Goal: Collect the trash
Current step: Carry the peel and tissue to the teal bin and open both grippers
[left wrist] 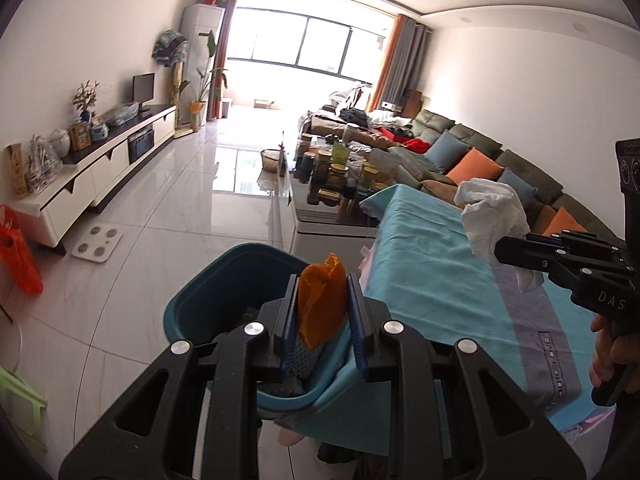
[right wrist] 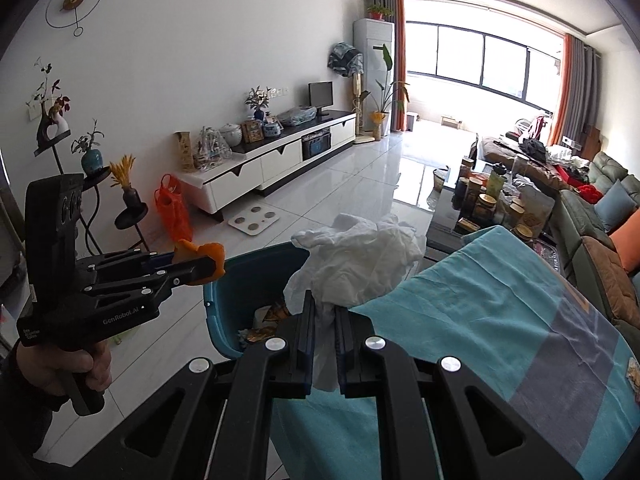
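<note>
My left gripper (left wrist: 322,280) is shut on an orange peel (left wrist: 320,304) and holds it above the teal trash bin (left wrist: 208,280); it also shows in the right wrist view (right wrist: 210,266) with the peel (right wrist: 200,254). My right gripper (right wrist: 324,300) is shut on a crumpled white tissue (right wrist: 360,264), held over the edge of the table with the teal cloth (right wrist: 480,300), beside the bin (right wrist: 216,304). The bin holds some wrappers and scraps. In the left wrist view the right gripper (left wrist: 500,250) holds the tissue (left wrist: 492,212) above the cloth (left wrist: 432,280).
A glass coffee table with several jars (left wrist: 340,172) stands beyond the cloth-covered table. A sofa with cushions (left wrist: 480,160) runs along the right. A white TV cabinet (left wrist: 100,172), a bathroom scale (left wrist: 98,242) and an orange bag (left wrist: 16,256) are on the left.
</note>
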